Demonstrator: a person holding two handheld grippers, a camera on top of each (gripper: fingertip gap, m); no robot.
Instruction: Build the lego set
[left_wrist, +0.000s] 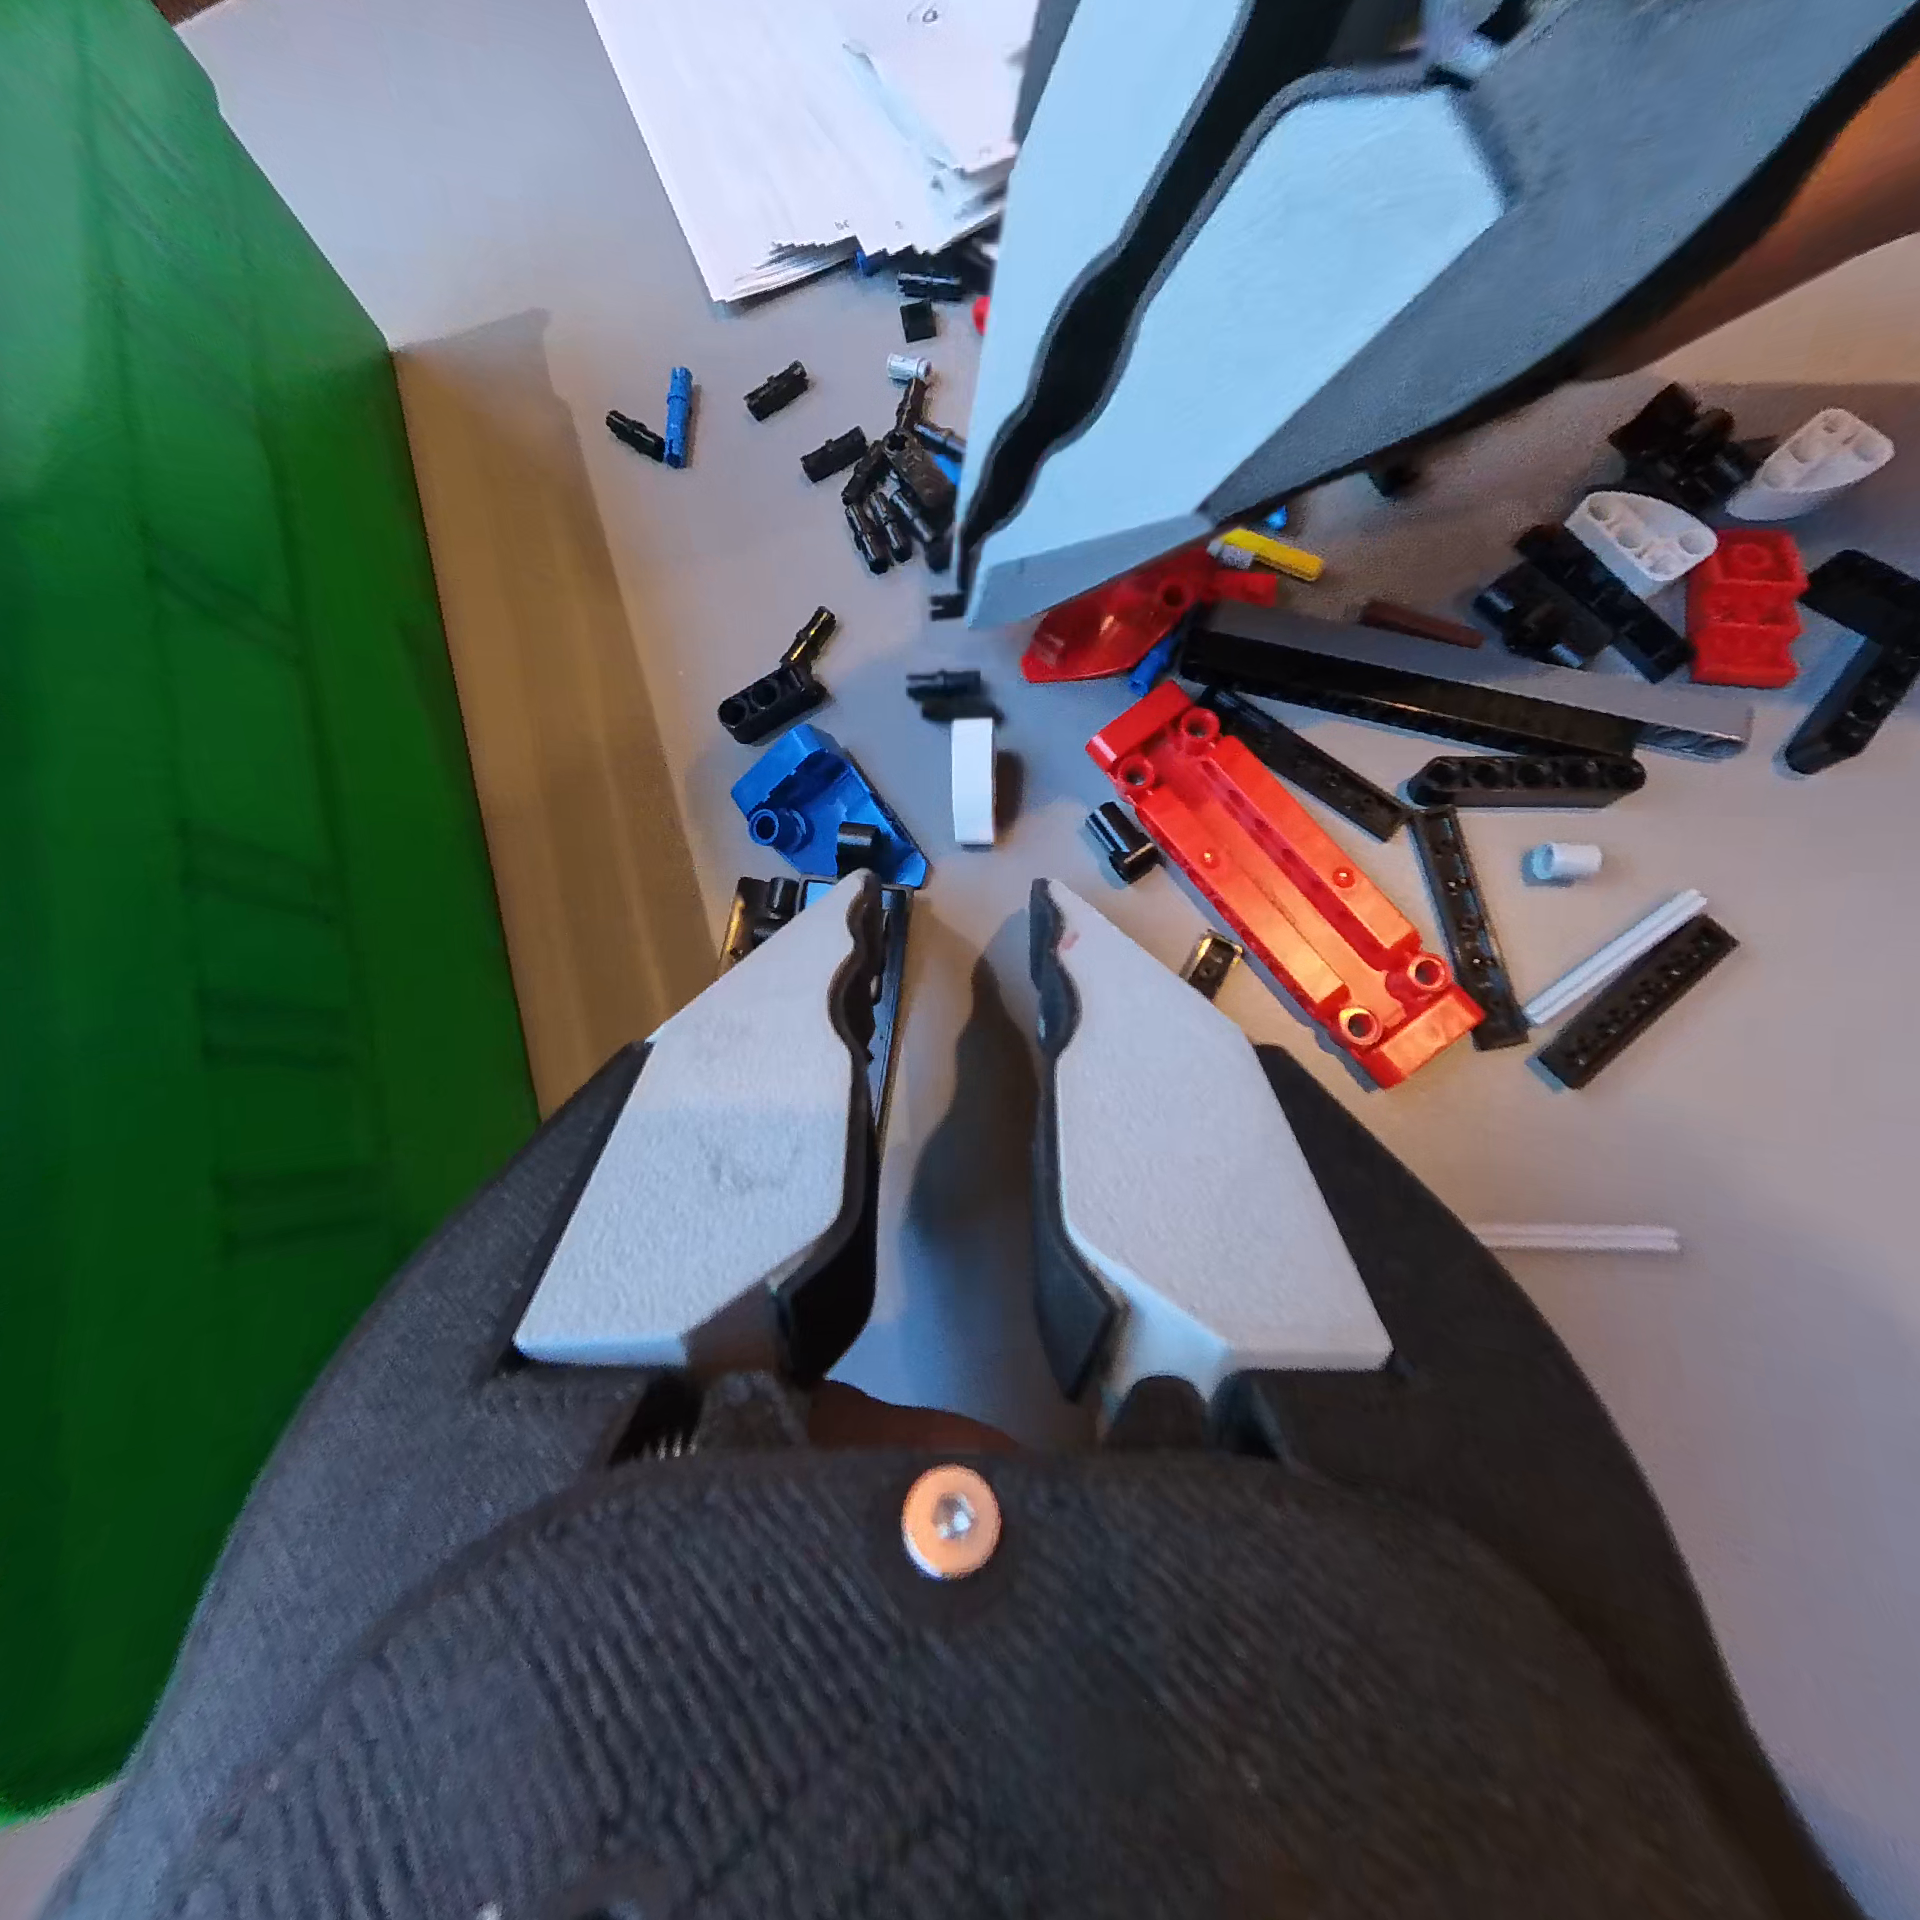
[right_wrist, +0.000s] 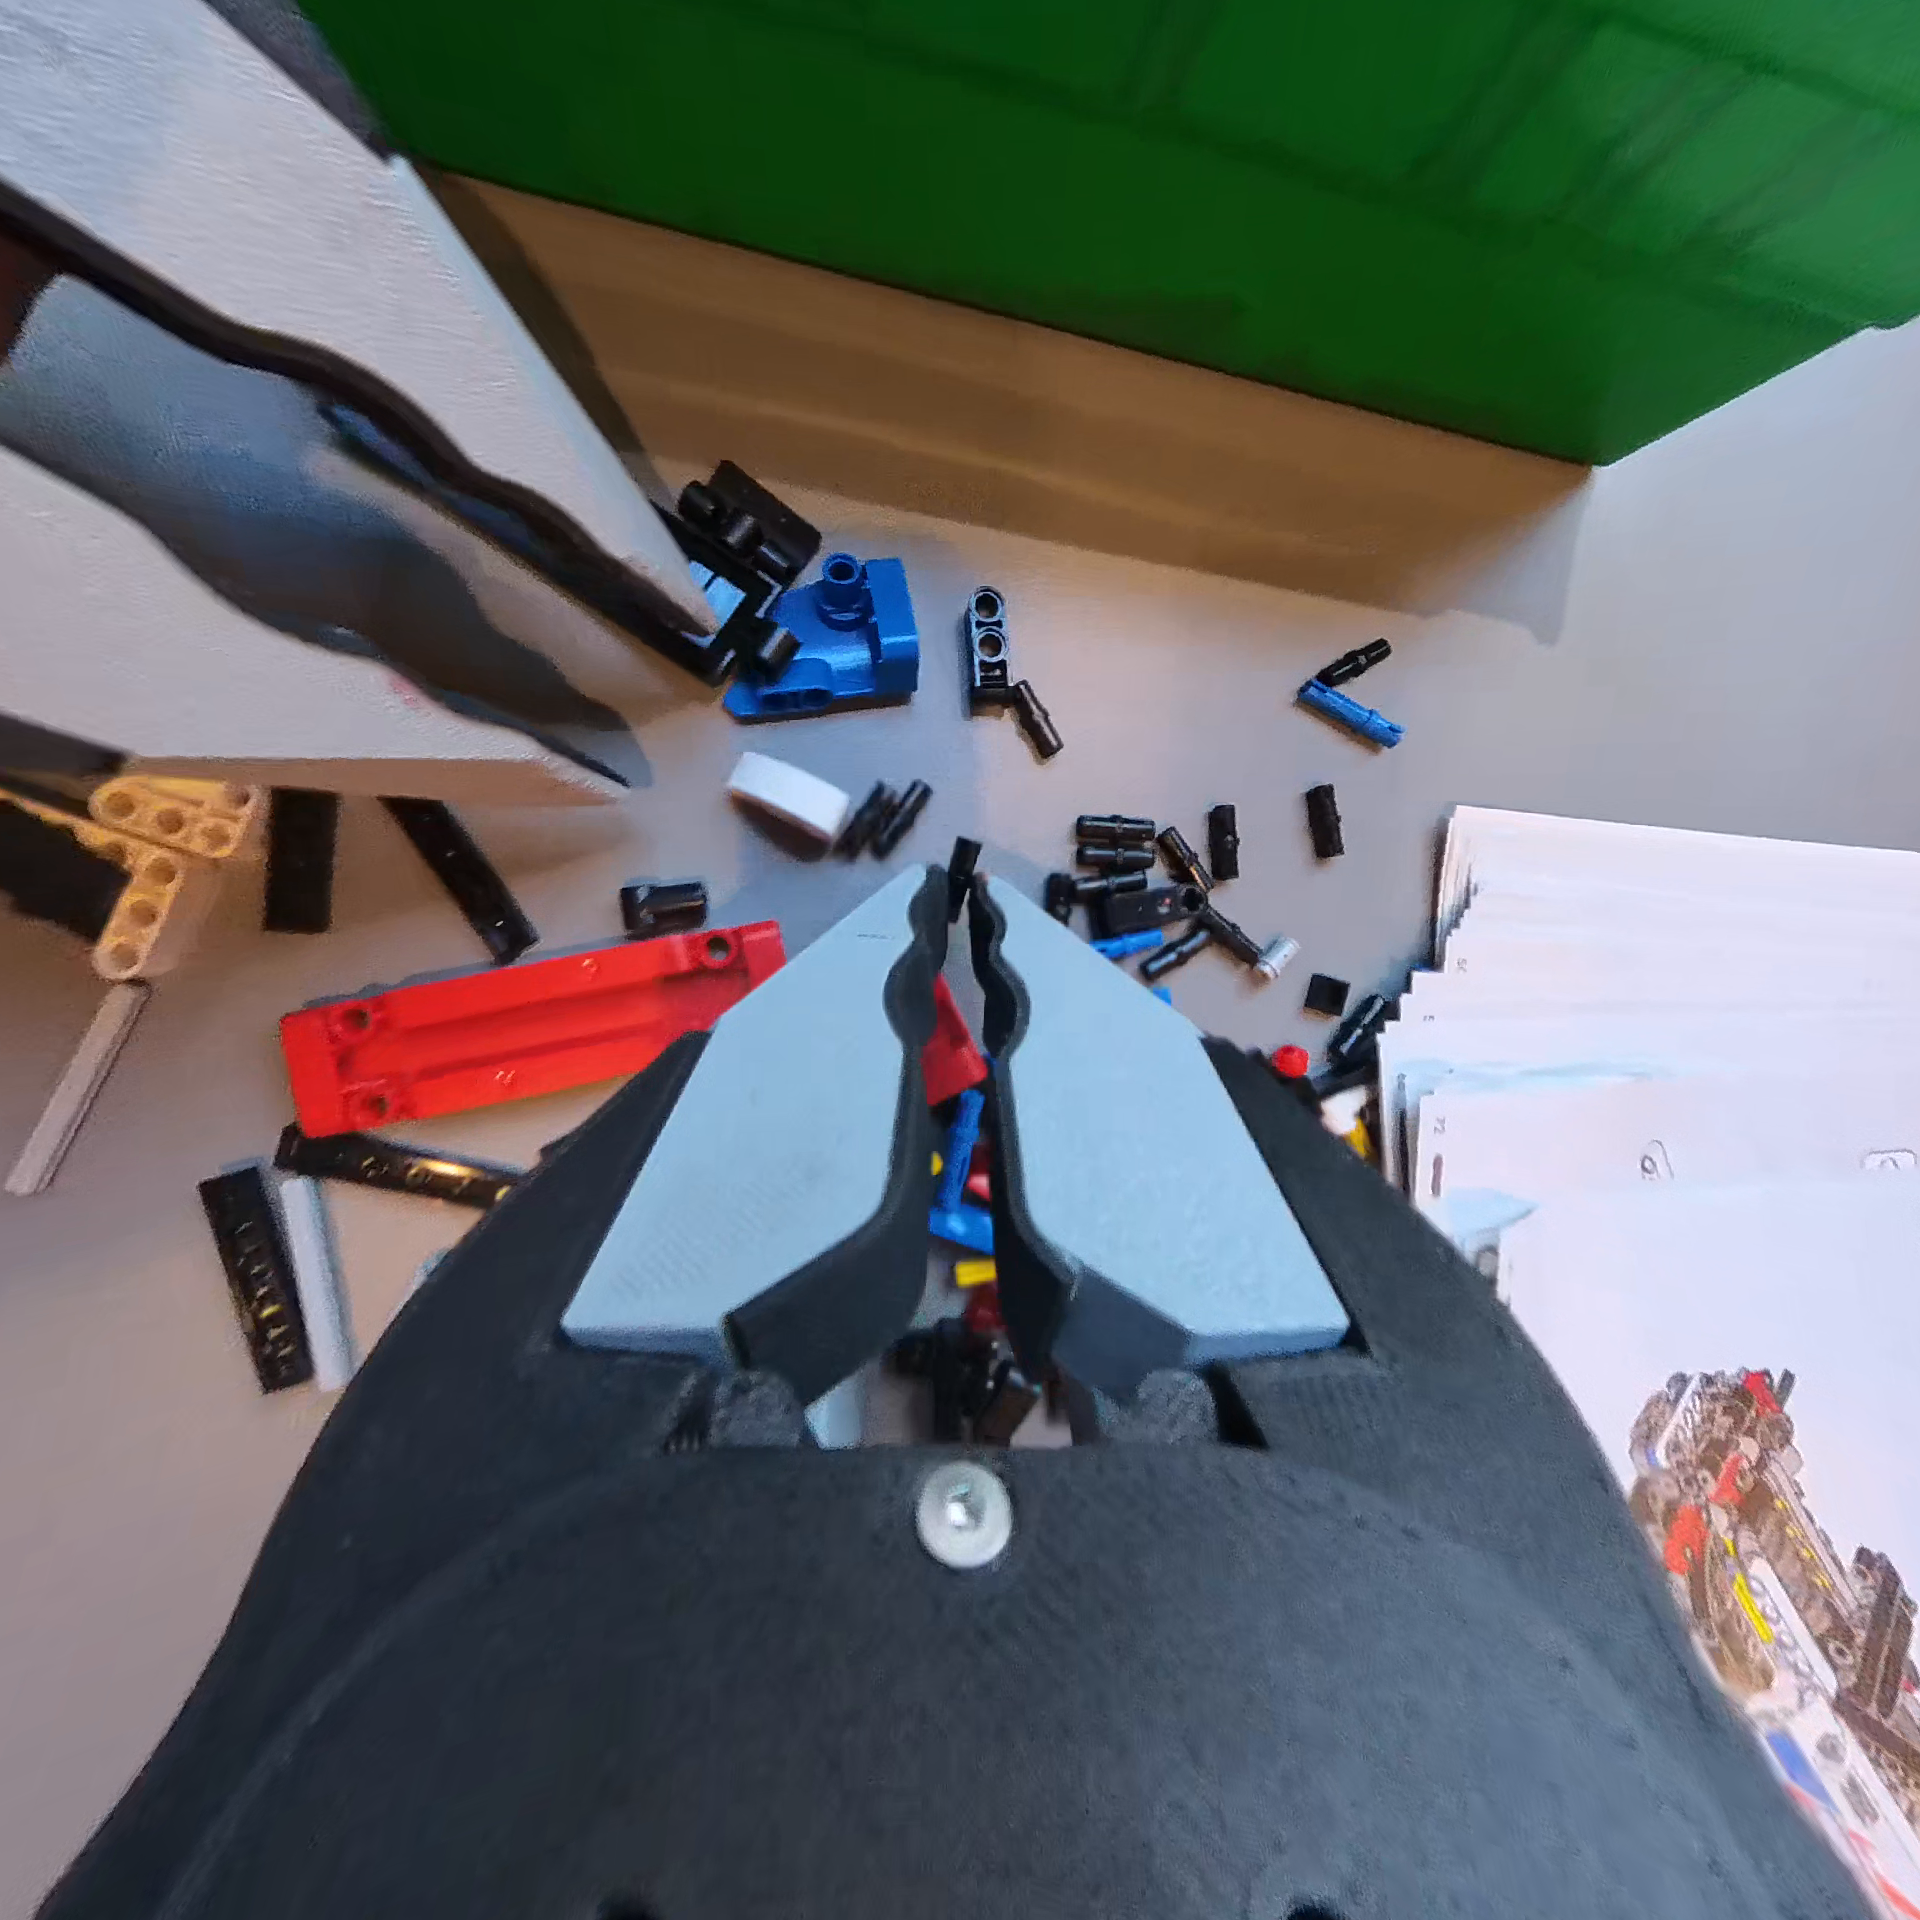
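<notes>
Between right tongs (right_wrist: 964, 883), seemingly, black pin (right_wrist: 963, 864)

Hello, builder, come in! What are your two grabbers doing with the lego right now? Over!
Right gripper shut on small black pin. Left gripper open, empty, beside blue piece. Loose pieces crowd the table.

Small unreadable marks on the instruction sheets (right_wrist: 1662, 1039); nothing legible.

red panel (left_wrist: 1283, 878), blue block (left_wrist: 821, 805), black pins (right_wrist: 1114, 842), green box (left_wrist: 187, 727).
</notes>
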